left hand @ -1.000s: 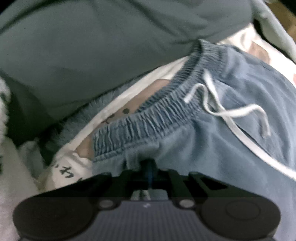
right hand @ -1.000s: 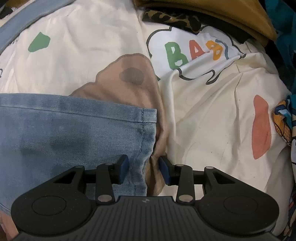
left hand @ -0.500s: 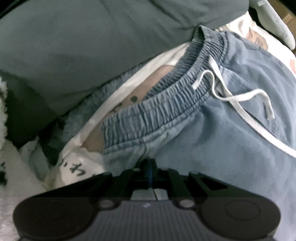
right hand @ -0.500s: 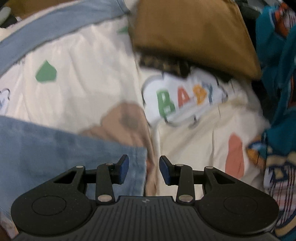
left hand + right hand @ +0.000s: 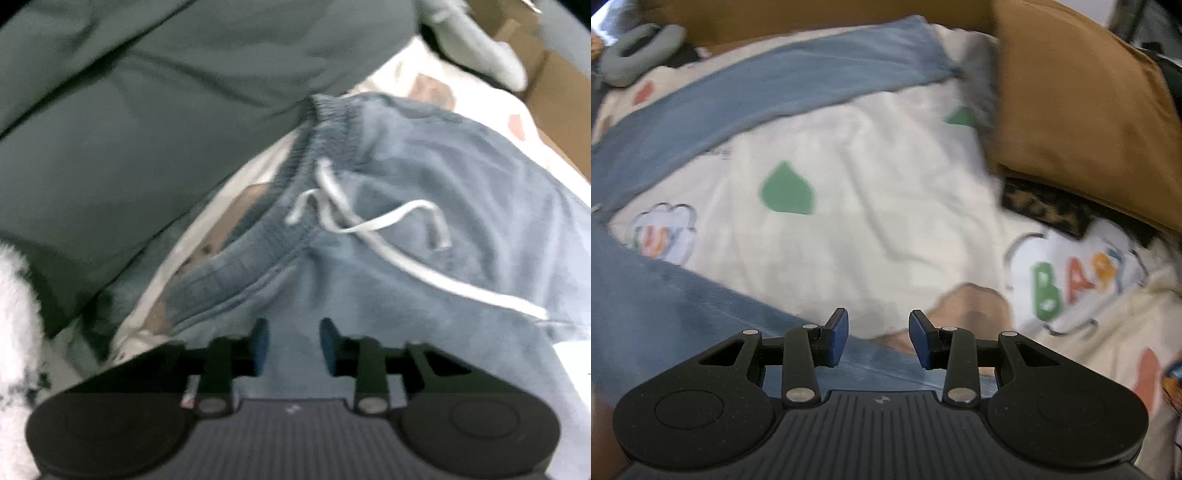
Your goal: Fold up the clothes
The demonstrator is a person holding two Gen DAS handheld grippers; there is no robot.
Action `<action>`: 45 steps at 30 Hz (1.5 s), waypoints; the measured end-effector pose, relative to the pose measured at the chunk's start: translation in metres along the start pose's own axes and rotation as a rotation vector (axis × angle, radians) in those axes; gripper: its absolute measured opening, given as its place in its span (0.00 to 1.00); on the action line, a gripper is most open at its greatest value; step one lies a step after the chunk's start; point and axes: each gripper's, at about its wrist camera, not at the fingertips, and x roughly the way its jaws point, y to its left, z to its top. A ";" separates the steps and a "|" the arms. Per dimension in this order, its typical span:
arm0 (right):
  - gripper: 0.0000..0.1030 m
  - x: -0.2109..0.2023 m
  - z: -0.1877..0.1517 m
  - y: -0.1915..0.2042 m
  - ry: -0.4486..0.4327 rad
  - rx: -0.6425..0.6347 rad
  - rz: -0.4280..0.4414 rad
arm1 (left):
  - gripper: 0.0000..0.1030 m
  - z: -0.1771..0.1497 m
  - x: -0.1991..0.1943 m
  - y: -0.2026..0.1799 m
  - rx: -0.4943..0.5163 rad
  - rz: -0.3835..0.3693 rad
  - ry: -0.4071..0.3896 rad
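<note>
Light-blue drawstring trousers [image 5: 424, 280] lie on a cream printed sheet [image 5: 868, 229]. Their elastic waistband [image 5: 258, 254] and white cord [image 5: 369, 225] fill the left wrist view. My left gripper [image 5: 293, 332] hovers just above the cloth below the waistband. Its jaws are opening, the blue fabric shows in the gap, and the pads no longer pinch it. In the right wrist view one trouser leg [image 5: 775, 85] runs across the top and the other [image 5: 683, 306] lies lower left. My right gripper [image 5: 879, 328] stands open over that lower leg's hem edge, holding nothing.
A grey-green garment [image 5: 147, 110] lies beyond the waistband, with a white fluffy item [image 5: 14, 314] at the left edge. A brown cushion [image 5: 1071, 110] and a leopard-print piece [image 5: 1045, 214] sit at the right of the sheet. A cardboard box [image 5: 554, 92] stands at the far right.
My left gripper was shut on the trouser fabric below the waistband; it has let go, its jaws have parted and it has lifted. My right gripper, still open, rose and drew away from the hem.
</note>
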 end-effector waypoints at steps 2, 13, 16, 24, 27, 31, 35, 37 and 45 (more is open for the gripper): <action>0.42 0.001 0.001 0.006 -0.010 -0.027 0.036 | 0.40 0.006 0.001 -0.017 0.037 -0.030 0.001; 0.42 0.030 0.021 0.029 -0.051 -0.131 0.233 | 0.43 0.023 0.002 -0.104 0.209 -0.163 0.041; 0.42 0.034 0.030 0.038 -0.038 -0.173 0.267 | 0.42 0.023 -0.001 -0.116 0.182 -0.210 0.054; 0.42 0.061 0.051 0.067 0.020 -0.279 0.333 | 0.42 0.021 -0.008 -0.149 0.198 -0.277 0.003; 0.42 0.072 0.060 0.081 0.036 -0.283 0.384 | 0.42 0.019 -0.004 -0.165 0.244 -0.286 -0.006; 0.42 0.084 0.073 0.099 0.055 -0.252 0.476 | 0.41 0.017 0.005 -0.188 0.260 -0.320 -0.006; 0.42 0.095 0.085 0.118 0.070 -0.253 0.535 | 0.41 0.016 0.010 -0.214 0.307 -0.348 -0.024; 0.42 0.102 0.090 0.126 0.079 -0.254 0.554 | 0.41 0.016 0.014 -0.225 0.328 -0.354 -0.023; 0.42 0.120 0.095 0.151 0.114 -0.261 0.623 | 0.40 -0.001 0.034 -0.257 0.463 -0.323 0.035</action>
